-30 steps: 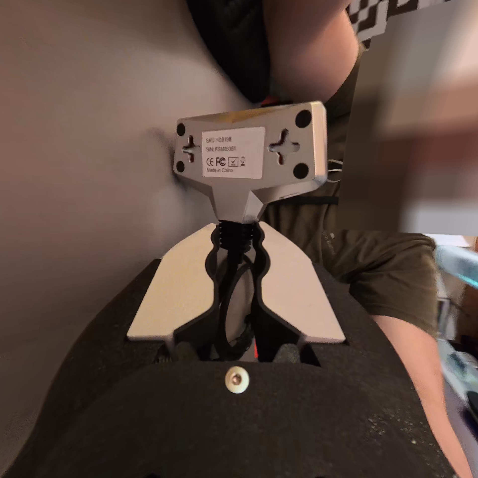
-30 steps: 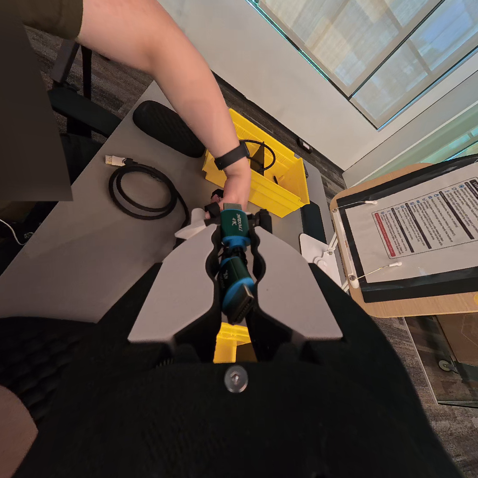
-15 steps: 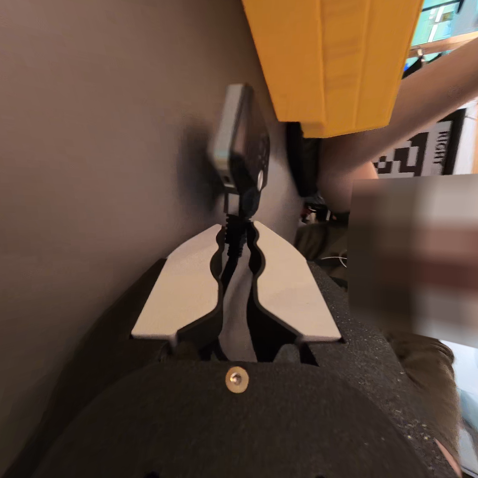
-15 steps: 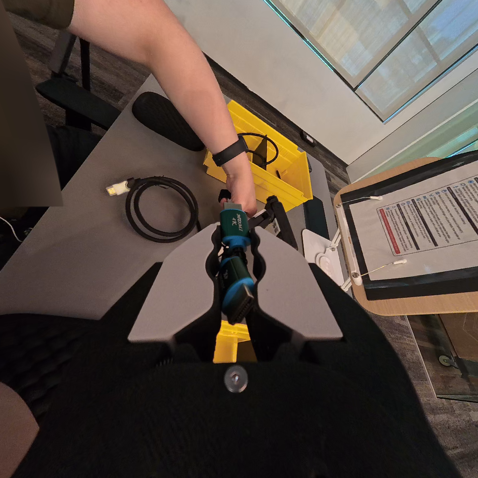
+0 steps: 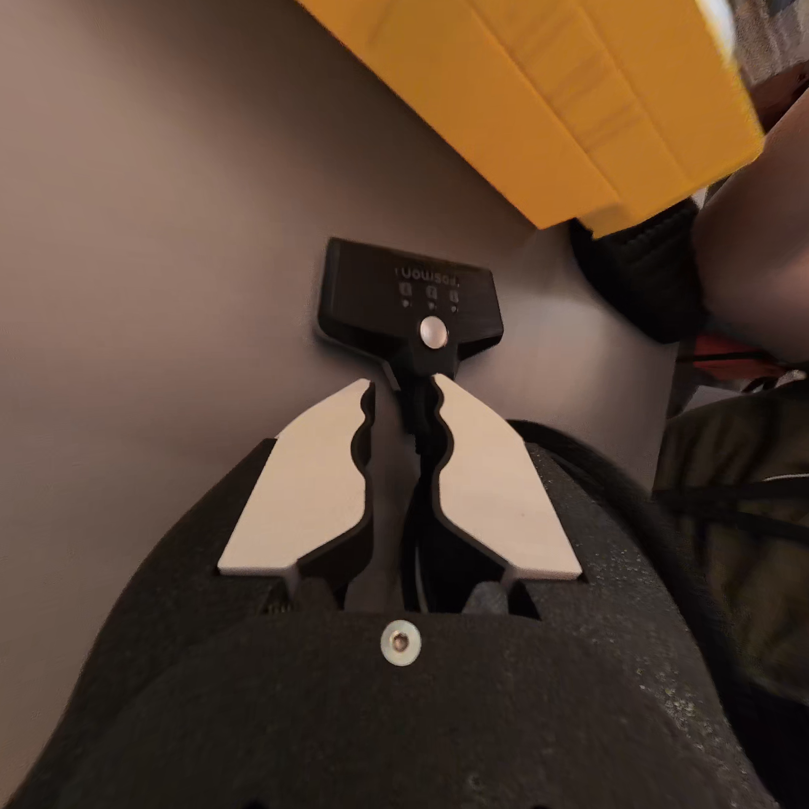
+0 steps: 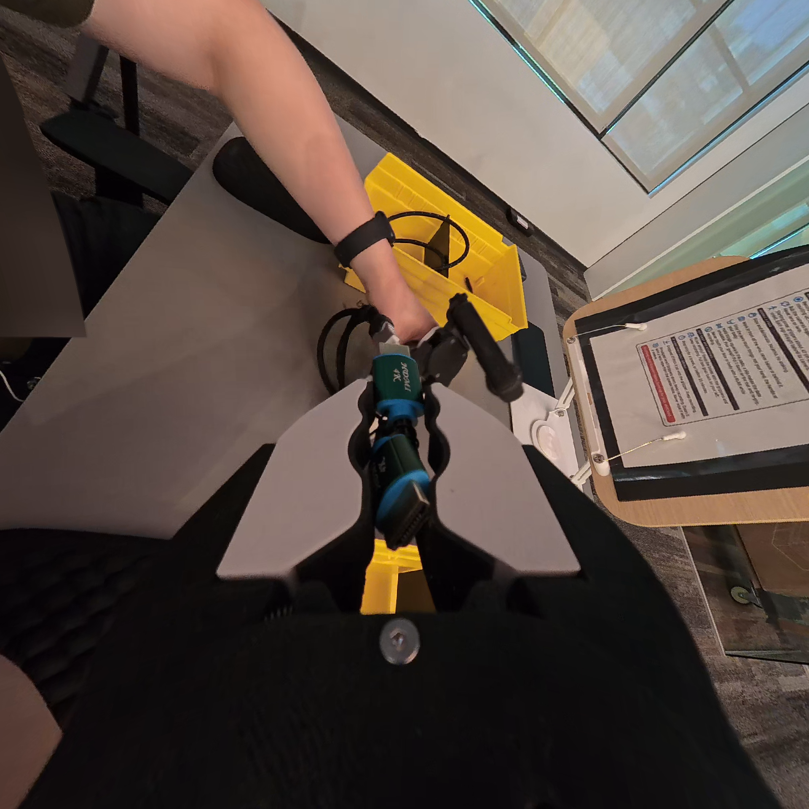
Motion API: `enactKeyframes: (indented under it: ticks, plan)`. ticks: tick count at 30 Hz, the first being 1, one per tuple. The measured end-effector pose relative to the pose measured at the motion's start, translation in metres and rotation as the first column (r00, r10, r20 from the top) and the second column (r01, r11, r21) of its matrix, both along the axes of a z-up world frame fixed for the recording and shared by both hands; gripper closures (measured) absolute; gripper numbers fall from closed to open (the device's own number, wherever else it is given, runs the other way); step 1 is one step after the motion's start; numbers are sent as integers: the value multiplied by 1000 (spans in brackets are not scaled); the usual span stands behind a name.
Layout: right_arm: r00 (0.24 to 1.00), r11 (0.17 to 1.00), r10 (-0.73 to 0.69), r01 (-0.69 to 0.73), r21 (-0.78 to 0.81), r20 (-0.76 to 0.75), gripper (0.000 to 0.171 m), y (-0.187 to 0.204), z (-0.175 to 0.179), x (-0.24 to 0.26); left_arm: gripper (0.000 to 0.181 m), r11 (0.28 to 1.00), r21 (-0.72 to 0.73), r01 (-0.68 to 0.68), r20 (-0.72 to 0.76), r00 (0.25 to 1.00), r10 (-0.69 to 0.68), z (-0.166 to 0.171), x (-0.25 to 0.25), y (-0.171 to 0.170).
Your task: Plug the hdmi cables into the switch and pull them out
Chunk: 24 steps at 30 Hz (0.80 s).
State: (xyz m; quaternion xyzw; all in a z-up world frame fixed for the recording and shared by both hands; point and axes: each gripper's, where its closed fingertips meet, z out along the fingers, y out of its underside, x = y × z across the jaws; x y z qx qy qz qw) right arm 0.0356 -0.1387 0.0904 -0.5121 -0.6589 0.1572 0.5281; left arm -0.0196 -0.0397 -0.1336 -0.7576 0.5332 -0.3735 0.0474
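Observation:
The black HDMI switch [image 5: 409, 297] lies button side up on the grey table [image 5: 153, 262], just past my left gripper [image 5: 402, 385]. The left jaws stand a little apart. The switch's black cable [image 5: 420, 420] rests against the right finger, with bare table showing beside it. My right gripper [image 6: 396, 389] is shut on a green and blue HDMI cable. One plug [image 6: 394, 372] sticks out past the fingertips. The other plug [image 6: 400, 490] hangs between the fingers. The left gripper also shows in the right wrist view [image 6: 437, 354], held by a hand.
A yellow bin [image 6: 481, 280] with a cable in it stands on the table behind the switch; it also shows in the left wrist view [image 5: 547, 100]. A coiled black cable [image 6: 328, 350] lies beside the hand. A black wrist rest [image 6: 258, 188] lies farther back. A wooden board with a printed sheet [image 6: 700, 394] stands at the right. Some 25 cm of space lies between my two pairs of fingers.
The switch turned over from its labelled silver underside to its black button side and came down onto the table. The left jaws eased apart. The coiled cable slid toward the bin. The right gripper held still.

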Motion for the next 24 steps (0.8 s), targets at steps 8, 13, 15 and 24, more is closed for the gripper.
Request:
enactKeyframes:
  ticks: [8, 13, 15, 24]
  plan:
    - [1000, 1000, -16, 16, 3, 5, 149, 4, -1, 2, 161, 965, 130, -227, 212, 957, 196, 65, 3, 63]
    - [1000, 1000, -22, 22, 20, -12, 149, 4, 3, 4, 154, 848, 403, -346, 366, 909, 197, 144, -9, 81]
    - [999, 999, -25, 25, 28, -21, 149, 3, 5, 5, 154, 755, 491, -435, 448, 869, 210, 182, -19, 84]
    - [999, 999, -16, 19, 50, -49, 149, -2, 12, 9, 147, 843, 509, -173, 189, 978, 86, 96, -6, -10]
